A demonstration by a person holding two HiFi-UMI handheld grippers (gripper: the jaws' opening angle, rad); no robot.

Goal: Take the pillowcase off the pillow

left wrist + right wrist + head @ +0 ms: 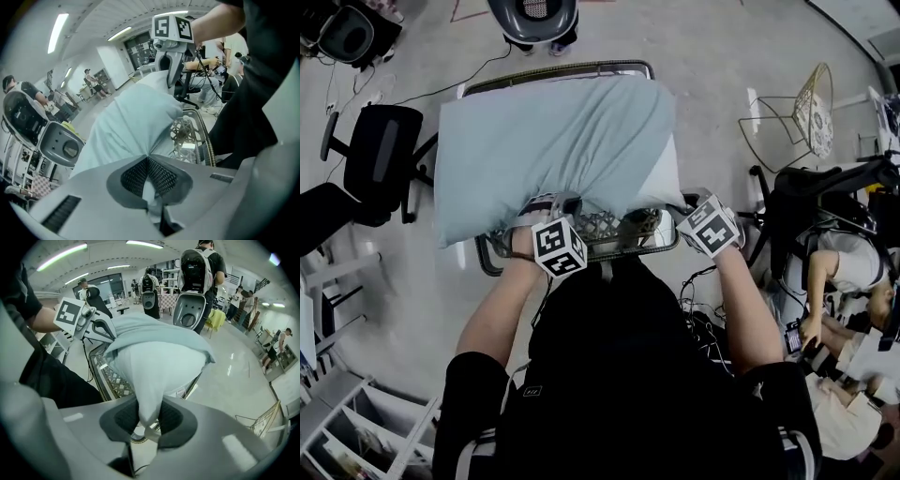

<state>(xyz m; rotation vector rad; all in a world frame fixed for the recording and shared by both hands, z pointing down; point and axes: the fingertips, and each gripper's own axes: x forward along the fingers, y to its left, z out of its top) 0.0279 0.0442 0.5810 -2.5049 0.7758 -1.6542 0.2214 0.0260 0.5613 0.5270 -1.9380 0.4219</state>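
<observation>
My left gripper (148,158) is clamped tight on a pinch of the pale blue-green cotton pillowcase (133,124). Its mesh pads are pressed together with a thin fold of the cloth running down between them. My right gripper (149,405) stands narrowly apart on a thicker bite: its pads squeeze the corner of the white stuffed pillow (157,369), which bulges out of the pillowcase's open mouth. Both grippers point steeply down at the near edge of the metal-rimmed table with the lattice top (581,67). The left one is toward the table's near left corner and the right one at its near right corner, with their marker cubes facing up at me.

The pillow lies flat on the table, most of it inside the pillowcase, and covers nearly all of the top. Only a strip of lattice along the table's near edge, between my two grippers, is bare. The covered end hangs over the table's left side. The pillowcase hem stops short at the table's near right corner, where the white of the pillow shows.

Left of the table stands a black swivel office chair (382,150). Beyond the table's far edge there is a grey rounded shell-shaped unit (534,14); what it is I cannot tell. Right of the table stands a pale wire-frame chair (806,112), and nearer me on that side sits a person in a light top (848,267)
</observation>
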